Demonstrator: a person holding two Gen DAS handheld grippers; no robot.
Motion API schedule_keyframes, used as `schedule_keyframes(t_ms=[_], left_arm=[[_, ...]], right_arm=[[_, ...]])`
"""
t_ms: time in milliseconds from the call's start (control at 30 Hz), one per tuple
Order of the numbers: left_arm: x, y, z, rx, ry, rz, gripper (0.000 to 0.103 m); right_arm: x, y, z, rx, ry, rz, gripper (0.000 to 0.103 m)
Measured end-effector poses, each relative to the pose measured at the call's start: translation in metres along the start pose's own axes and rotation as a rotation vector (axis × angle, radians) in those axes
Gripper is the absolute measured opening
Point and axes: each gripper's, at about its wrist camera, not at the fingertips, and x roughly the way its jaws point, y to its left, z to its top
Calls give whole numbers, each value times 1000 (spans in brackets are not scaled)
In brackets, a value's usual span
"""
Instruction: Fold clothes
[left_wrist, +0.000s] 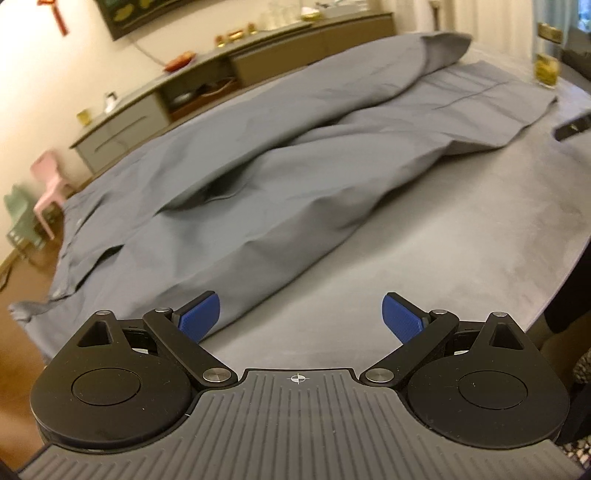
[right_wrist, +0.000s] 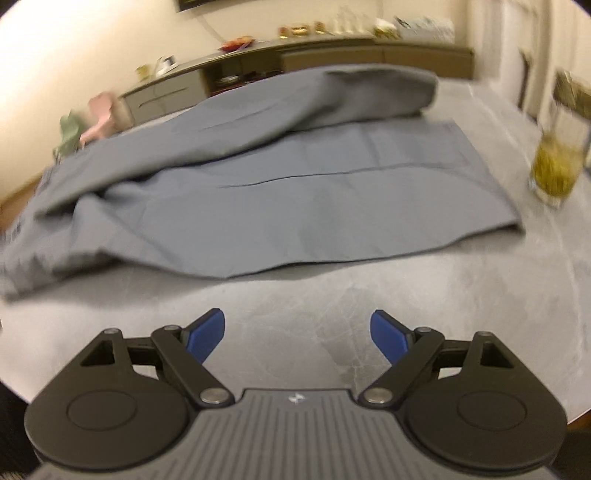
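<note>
A grey pair of trousers (left_wrist: 258, 173) lies stretched across the grey table (left_wrist: 461, 240), its legs partly folded over each other and rumpled. In the right wrist view the same trousers (right_wrist: 295, 199) lie flat ahead, with a raised fold along the far side. My left gripper (left_wrist: 301, 317) is open just above the table, its left blue pad (left_wrist: 201, 315) close to the near edge of the cloth. My right gripper (right_wrist: 297, 334) is open over bare table, a short way in front of the cloth's near hem. Neither holds anything.
A glass of yellowish drink (right_wrist: 556, 166) stands on the table right of the trousers, also glimpsed as the glass (left_wrist: 546, 68). A long sideboard (left_wrist: 184, 96) runs along the far wall. Small pink and green chairs (left_wrist: 48, 184) stand left. The table edge (left_wrist: 565, 288) curves near right.
</note>
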Motion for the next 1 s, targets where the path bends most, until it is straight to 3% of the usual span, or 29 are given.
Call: schedule_keyframes(t_ms=[100, 167, 300, 367, 400, 567, 600, 633, 667, 700, 733, 767, 833, 900, 1000], left_arm=[[5, 48, -11, -215, 19, -26, 87], [2, 102, -22, -433, 8, -3, 79], [-14, 214, -48, -891, -94, -29, 88], [-6, 253, -57, -1037, -82, -83, 88], [0, 266, -59, -1080, -60, -42, 88], [45, 288, -43, -1053, 72, 186, 84], [57, 287, -33, -1012, 95, 220, 77], [66, 284, -24, -973, 104, 249, 59], [74, 281, -15, -935, 110, 278, 46], [80, 282, -6, -907, 96, 278, 14], [85, 283, 4, -880, 79, 272, 2], [86, 288, 16, -880, 37, 233, 0], [75, 307, 45, -908, -103, 133, 0], [42, 326, 64, -950, -303, 50, 0], [-14, 337, 54, -980, -539, -33, 0]], right_arm=[[6, -25, 9, 135, 6, 13, 88], [9, -38, 14, 200, 8, 22, 88], [15, -60, 23, 314, 10, 39, 88], [22, -67, 28, 352, 5, 39, 88], [25, -70, 31, 369, 2, 39, 88], [43, -86, 45, 449, -14, 33, 92], [46, -88, 49, 461, -17, 32, 91], [49, -90, 54, 472, -20, 30, 89], [53, -93, 58, 479, -27, 25, 75], [58, -95, 64, 474, -29, 13, 50], [65, -96, 71, 462, -26, -1, 31], [72, -97, 78, 441, -25, -15, 3], [74, -96, 92, 389, -74, -36, 3], [55, -91, 106, 356, -197, -45, 2], [-1, -78, 109, 321, -408, 6, 2]])
